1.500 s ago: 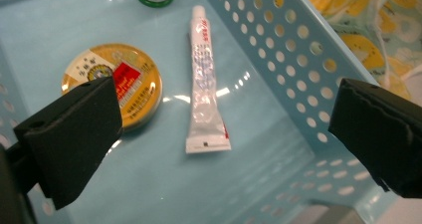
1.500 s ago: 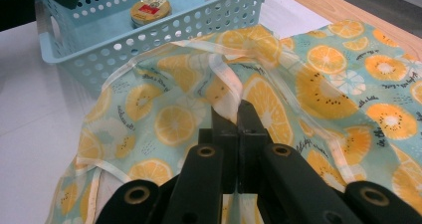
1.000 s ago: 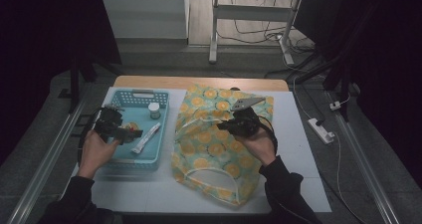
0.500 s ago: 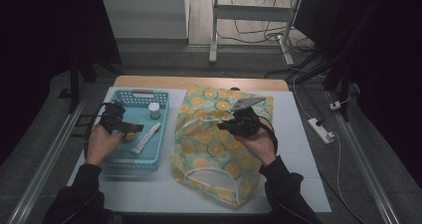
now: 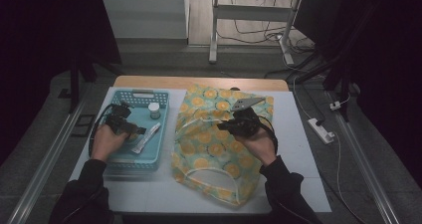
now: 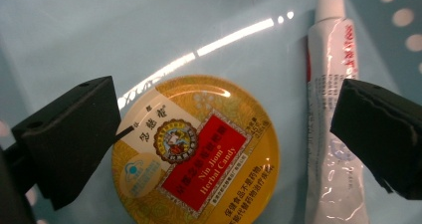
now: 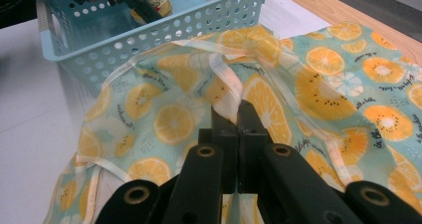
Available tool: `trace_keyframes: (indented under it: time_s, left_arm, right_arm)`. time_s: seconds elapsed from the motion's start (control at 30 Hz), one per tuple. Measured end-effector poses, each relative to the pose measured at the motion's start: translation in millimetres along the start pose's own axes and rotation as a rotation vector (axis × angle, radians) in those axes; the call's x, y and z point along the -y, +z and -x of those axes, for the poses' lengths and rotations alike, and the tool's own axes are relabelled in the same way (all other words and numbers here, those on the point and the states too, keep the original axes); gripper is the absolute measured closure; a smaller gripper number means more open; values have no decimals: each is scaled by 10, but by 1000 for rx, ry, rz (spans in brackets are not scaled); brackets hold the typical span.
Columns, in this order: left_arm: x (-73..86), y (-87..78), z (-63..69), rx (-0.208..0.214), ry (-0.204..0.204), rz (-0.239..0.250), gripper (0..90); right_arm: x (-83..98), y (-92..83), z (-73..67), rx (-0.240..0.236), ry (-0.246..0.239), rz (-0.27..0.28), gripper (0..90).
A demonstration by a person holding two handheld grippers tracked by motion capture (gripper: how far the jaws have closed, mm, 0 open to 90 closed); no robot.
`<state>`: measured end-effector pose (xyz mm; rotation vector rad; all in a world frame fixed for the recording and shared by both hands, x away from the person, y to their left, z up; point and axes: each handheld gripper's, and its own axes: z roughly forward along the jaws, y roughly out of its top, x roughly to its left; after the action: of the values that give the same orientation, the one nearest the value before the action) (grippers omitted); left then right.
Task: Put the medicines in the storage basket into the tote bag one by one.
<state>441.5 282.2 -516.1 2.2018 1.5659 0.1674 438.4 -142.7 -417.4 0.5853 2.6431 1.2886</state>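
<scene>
Candy tin [image 6: 194,152] sits between the spread left tongs [image 6: 224,134] — tube [image 6: 333,114] alongside; right tongs [image 7: 238,115] clamp the bag [image 7: 318,84].

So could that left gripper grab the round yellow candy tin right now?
Probably yes: the left gripper is open right over the candy tin, jaws either side, nothing between. The tube lies close beside it.

Dim, dark-edged high view; overhead glare streaks the basket floor [image 6: 89,30]; candy tin [image 6: 195,152] sharp, black jaws slightly blurred.
</scene>
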Motion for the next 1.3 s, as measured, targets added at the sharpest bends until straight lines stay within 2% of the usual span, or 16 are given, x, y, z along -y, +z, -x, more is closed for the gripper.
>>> trace_keyframes:
  time_s: [0.17,0.3,0.37,0.43,0.53,0.8,1.0,1.1,1.3]
  left_arm:
    - [-15,56,22,-34,-23,-74,11]
    - [-22,74,26,-51,-40,-111,37]
    - [-23,78,29,-67,-50,-124,61]
    - [-20,81,40,-90,-42,-143,116]
    - [-17,59,50,-85,-41,-141,190]
    - [-17,48,65,-99,-49,-147,197]
    - [-42,-63,86,-104,-41,-93,198]
    - [-49,-128,104,-94,-35,-63,198]
    - [-56,-299,162,-51,-22,31,198]
  right_arm:
    - [2,-6,5,1,0,0,897]
    - [1,-9,3,1,-1,1,897]
    - [1,-9,2,2,-1,3,897]
    - [2,-11,3,2,-1,3,897]
    - [4,-12,7,3,1,2,896]
    - [8,-11,16,5,3,3,897]
    - [9,-15,21,5,5,5,896]
    - [6,-22,22,5,5,9,897]
    - [5,-38,29,7,13,18,897]
